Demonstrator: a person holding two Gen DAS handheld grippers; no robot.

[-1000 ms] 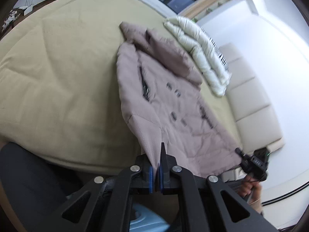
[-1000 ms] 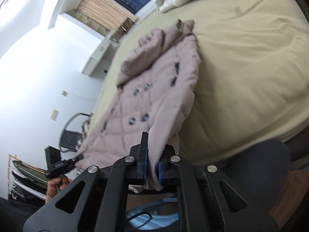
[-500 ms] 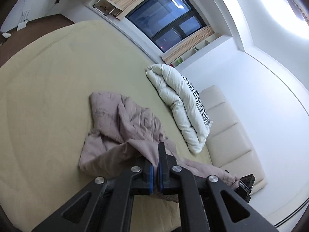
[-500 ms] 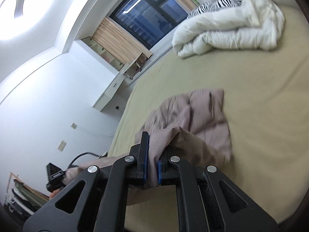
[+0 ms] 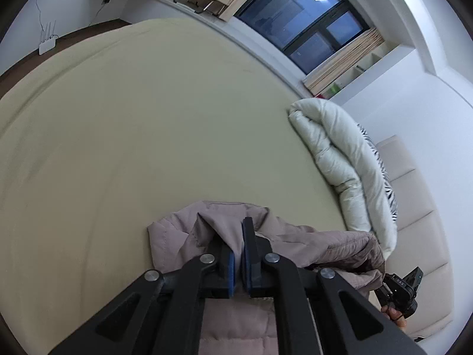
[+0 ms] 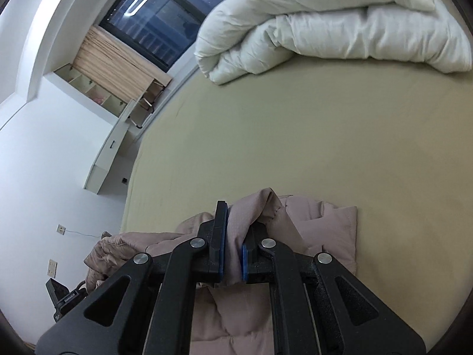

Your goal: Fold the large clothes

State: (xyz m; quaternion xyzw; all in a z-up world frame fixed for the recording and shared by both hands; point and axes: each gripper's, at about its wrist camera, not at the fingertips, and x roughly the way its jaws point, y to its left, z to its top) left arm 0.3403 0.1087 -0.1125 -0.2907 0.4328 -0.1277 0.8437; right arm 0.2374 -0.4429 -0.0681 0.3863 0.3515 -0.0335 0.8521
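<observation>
A mauve quilted coat (image 5: 325, 242) lies bunched and doubled over on the beige bed (image 5: 147, 118). My left gripper (image 5: 236, 236) pinches a fold of its fabric between the blue pads, and its jaws are just opening. In the right wrist view the same coat (image 6: 325, 227) is heaped under my right gripper (image 6: 238, 222), which is shut on another fold of it. Each camera catches the other gripper at its frame edge: the right one (image 5: 402, 290) in a hand, the left one (image 6: 63, 295) beside the coat's far end.
A rolled white duvet (image 5: 340, 153) with a zebra-print piece lies along the padded headboard (image 5: 419, 207); in the right wrist view the duvet (image 6: 340, 14) is at the top. Bare beige sheet (image 6: 325, 133) stretches beyond the coat. A dark window and shelves stand behind the bed.
Both grippers swept forward over the bed with the coat's lower edge in their grip. The coat, flat and spread a second ago, is now folded over itself into a heap.
</observation>
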